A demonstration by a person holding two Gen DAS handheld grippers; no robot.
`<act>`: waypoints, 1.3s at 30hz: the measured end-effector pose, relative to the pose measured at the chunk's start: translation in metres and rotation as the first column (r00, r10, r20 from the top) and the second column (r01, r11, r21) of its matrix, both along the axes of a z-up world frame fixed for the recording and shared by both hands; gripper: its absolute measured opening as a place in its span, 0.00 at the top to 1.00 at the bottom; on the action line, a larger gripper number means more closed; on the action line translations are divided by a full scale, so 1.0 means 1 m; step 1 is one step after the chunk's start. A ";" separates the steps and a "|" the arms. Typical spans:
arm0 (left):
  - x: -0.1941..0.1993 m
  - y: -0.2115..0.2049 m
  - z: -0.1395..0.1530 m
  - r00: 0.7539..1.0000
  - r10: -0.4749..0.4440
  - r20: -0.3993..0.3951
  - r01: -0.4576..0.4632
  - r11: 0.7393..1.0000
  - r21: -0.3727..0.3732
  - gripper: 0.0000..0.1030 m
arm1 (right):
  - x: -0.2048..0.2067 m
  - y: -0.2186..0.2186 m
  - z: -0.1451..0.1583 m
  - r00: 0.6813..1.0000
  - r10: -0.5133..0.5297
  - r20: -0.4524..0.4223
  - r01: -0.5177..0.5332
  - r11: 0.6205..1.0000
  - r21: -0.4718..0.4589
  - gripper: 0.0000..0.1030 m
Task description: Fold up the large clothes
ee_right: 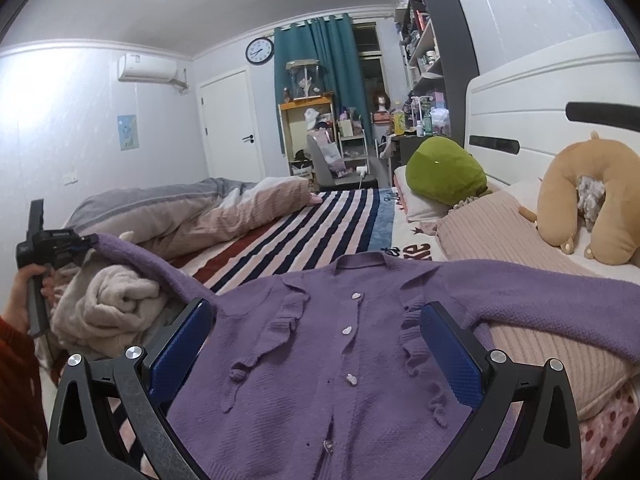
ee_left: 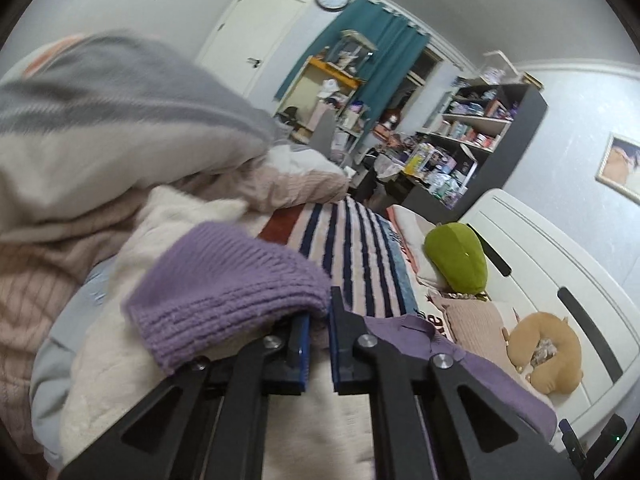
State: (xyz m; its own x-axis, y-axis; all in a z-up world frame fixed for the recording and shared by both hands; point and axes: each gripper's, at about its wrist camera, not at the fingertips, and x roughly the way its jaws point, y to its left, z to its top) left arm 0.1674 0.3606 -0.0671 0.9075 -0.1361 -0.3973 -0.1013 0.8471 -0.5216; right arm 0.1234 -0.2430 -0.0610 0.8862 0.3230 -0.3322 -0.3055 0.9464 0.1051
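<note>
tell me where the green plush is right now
In the right wrist view the green plush sits at the head of the bed on the right, against the white headboard, beside the tan neck pillow.

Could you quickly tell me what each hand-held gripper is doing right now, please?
Left hand-held gripper: shut on the purple cardigan sleeve cuff.
Right hand-held gripper: open, holding nothing.
</note>
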 end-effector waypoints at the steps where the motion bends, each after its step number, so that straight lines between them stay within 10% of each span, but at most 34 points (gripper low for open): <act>1: -0.002 -0.005 0.003 1.000 -0.013 0.007 0.013 1.000 0.007 0.95 | 0.000 -0.003 -0.001 1.000 0.000 0.000 0.000 1.000 0.005 0.00; 12: 0.028 -0.140 0.009 0.955 -0.297 0.002 0.295 0.949 0.108 0.96 | -0.006 -0.046 -0.013 1.000 -0.030 -0.008 0.030 0.998 0.062 0.00; 16: 0.035 -0.205 -0.017 0.896 -0.443 -0.039 0.445 0.892 0.077 0.96 | -0.006 -0.059 -0.020 0.999 -0.041 -0.021 0.043 0.997 0.071 0.00; 20: 0.035 -0.281 -0.081 0.787 -0.597 -0.157 0.610 0.790 0.054 0.96 | -0.003 -0.067 -0.034 0.997 -0.048 -0.057 0.052 0.997 0.065 0.00; 25: 0.030 -0.328 -0.152 0.731 -0.586 -0.350 0.634 0.773 0.030 0.94 | 0.004 -0.070 -0.057 0.993 -0.054 -0.108 0.056 0.998 0.021 0.00; 30: 0.004 -0.329 -0.152 0.734 -0.576 -0.361 0.634 0.771 0.058 0.72 | 0.012 -0.064 -0.076 0.985 -0.030 -0.168 0.030 1.000 -0.003 0.00; 39: -0.049 -0.261 -0.112 0.883 -0.349 -0.313 0.421 0.885 0.201 0.56 | 0.034 0.017 -0.091 0.965 0.143 -0.219 -0.158 0.986 -0.049 0.00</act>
